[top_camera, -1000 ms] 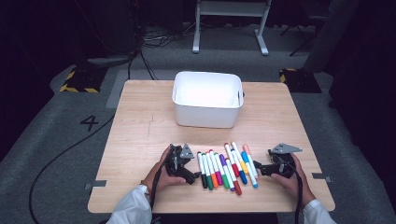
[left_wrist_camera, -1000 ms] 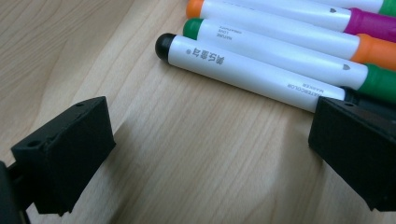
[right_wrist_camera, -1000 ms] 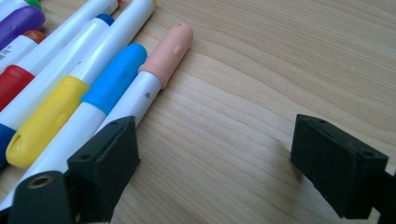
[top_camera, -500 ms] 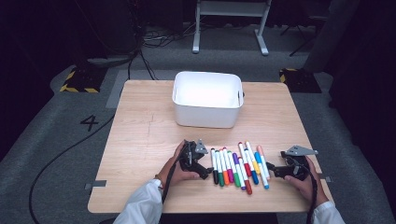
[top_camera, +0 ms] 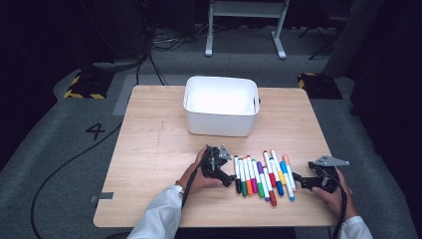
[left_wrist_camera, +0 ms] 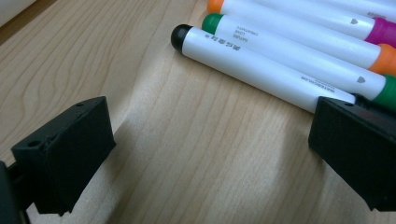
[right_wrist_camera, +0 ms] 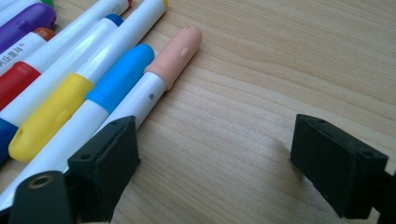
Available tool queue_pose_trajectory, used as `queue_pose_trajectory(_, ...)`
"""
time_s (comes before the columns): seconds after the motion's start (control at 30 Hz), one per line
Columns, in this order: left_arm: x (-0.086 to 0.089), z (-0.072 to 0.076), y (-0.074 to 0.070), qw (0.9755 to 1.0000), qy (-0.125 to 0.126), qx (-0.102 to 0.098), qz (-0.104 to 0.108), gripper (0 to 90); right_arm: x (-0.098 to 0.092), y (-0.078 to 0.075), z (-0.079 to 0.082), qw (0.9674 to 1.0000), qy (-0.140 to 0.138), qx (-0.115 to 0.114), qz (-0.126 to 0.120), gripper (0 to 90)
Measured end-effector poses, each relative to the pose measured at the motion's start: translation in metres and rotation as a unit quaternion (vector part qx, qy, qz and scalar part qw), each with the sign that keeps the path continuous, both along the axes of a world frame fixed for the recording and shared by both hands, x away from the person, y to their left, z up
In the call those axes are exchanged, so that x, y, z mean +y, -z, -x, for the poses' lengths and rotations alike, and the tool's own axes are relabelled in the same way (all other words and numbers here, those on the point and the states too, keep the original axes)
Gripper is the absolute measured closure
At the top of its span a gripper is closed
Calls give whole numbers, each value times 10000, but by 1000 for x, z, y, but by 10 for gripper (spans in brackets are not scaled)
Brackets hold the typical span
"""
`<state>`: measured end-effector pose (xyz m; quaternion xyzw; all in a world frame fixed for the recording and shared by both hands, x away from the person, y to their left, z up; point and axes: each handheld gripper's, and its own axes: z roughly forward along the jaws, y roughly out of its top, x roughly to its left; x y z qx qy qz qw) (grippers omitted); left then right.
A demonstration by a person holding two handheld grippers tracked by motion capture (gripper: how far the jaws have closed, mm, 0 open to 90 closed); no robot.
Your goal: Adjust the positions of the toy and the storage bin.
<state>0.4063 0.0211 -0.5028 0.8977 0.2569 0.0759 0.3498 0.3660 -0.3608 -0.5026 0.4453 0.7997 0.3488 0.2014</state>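
A row of markers (top_camera: 261, 175) lies on the bench (top_camera: 149, 149) between the left tool (top_camera: 230, 180) and right tool (top_camera: 297, 180), near a white bin (top_camera: 221, 122).

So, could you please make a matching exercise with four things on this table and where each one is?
Things:
1. white bin
2. black-capped marker
3. peach-capped marker
4. left gripper

Places:
A. right end of the marker row
B. far middle of the table
C. left of the markers, jaws open
D. left end of the marker row

Pairs: 1-B, 2-D, 3-A, 4-C
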Motion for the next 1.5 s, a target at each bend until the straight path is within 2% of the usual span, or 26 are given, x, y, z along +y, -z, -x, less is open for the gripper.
queue_pose_trajectory(0.03, 0, 0, 0, 10000, 15, 48, -12, 2, 0, 0, 0, 10000, 16, -1, -22, 151)
queue_pose_trajectory(0.13, 0, 0, 0, 10000, 28, 21, -13, 2, 0, 0, 0, 10000, 17, -1, -28, 151)
queue_pose_trajectory(0.17, 2, -2, -1, 9998, 139, -9, -150, 3, 0, 0, 0, 10000, 16, -1, -28, 151)
queue_pose_trajectory(0.2, 3, -1, -1, 9999, 102, -16, -130, 16, -1, 0, 0, 10000, 16, -2, -27, 151)
queue_pose_trajectory(0.23, 4, -2, -2, 9999, 108, -28, -86, 30, 0, 0, 0, 10000, 17, 0, -30, 151)
queue_pose_trajectory(0.27, 5, -1, -2, 10000, -22, 22, 61, 66, 0, 0, 0, 10000, 16, -1, -28, 151)
queue_pose_trajectory(0.3, 7, -3, -3, 9999, -11, -3, 115, 121, 0, 0, 0, 10000, 17, -1, -28, 151)
queue_pose_trajectory(0.33, 11, -3, -5, 9998, -35, 56, 196, 191, 0, 0, 0, 10000, 17, -1, -29, 151)
queue_pose_trajectory(0.37, 13, -5, -6, 9995, 8, 49, 304, 202, 0, 0, 0, 10000, 15, -1, -27, 151)
queue_pose_trajectory(0.43, 18, -5, -10, 9995, -16, -13, 308, 144, 0, 0, 0, 10000, 17, -1, -28, 151)
queue_pose_trajectory(0.47, 18, -5, -10, 9995, -16, -13, 308, 179, 0, 0, 0, 10000, 17, -1, -28, 151)
queue_pose_trajectory(0.57, 27, -6, -16, 9994, -37, -60, 347, 150, 0, 0, 0, 10000, 16, -2, -27, 151)
queue_pose_trajectory(0.67, 39, -6, -28, 9990, -73, -229, 389, 163, 0, 0, 0, 10000, 17, -1, -27, 150)
queue_pose_trajectory(0.7, 39, -6, -28, 9990, -73, -229, 389, 165, 0, 0, 0, 10000, 17, -1, -27, 150)
queue_pose_trajectory(0.8, 48, -10, -41, 9982, -183, -334, 470, 170, 0, 0, -1, 10000, 19, -1, 7, 145)
queue_pose_trajectory(0.97, 56, -15, -54, 9972, -163, -451, 580, 167, 0, 0, -1, 10000, 26, 1, -3, 145)
queue_pose_trajectory(1.03, 57, -15, -56, 9970, -180, -472, 587, 180, 0, 0, -1, 10000, 35, 4, -19, 145)
queue_pose_trajectory(1.07, 59, -17, -60, 9973, -126, -504, 523, 180, 0, 0, -1, 10000, 35, 4, -19, 145)
queue_pose_trajectory(1.13, 62, -18, -65, 9967, -146, -506, 611, 186, 0, 0, -1, 10000, 34, 3, -18, 145)
queue_pose_trajectory(1.17, 65, -19, -72, 9962, -154, -598, 622, 190, 0, 0, -1, 10000, 35, 4, -18, 145)
queue_pose_trajectory(1.2, 65, -19, -72, 9962, -154, -598, 622, 190, 0, 0, -1, 10000, 35, 4, -18, 145)
queue_pose_trajectory(1.3, 68, -23, -87, 9954, -179, -792, 509, 195, 0, 0, -1, 10000, 36, 5, -20, 145)
queue_pose_trajectory(1.37, 68, -24, -91, 9953, -229, -769, 534, 199, 0, 0, -1, 10000, 33, 3, -18, 145)
queue_pose_trajectory(1.4, 69, -27, -97, 9944, -316, -816, 591, 202, 0, 0, -1, 10000, 34, 3, -18, 145)
queue_pose_trajectory(1.43, 69, -27, -97, 9944, -316, -816, 591, 202, 0, 0, -1, 10000, 34, 3, -18, 145)
queue_pose_trajectory(1.5, 72, -31, -108, 9930, -338, -909, 675, 205, 0, 0, -1, 10000, 33, 3, -18, 145)
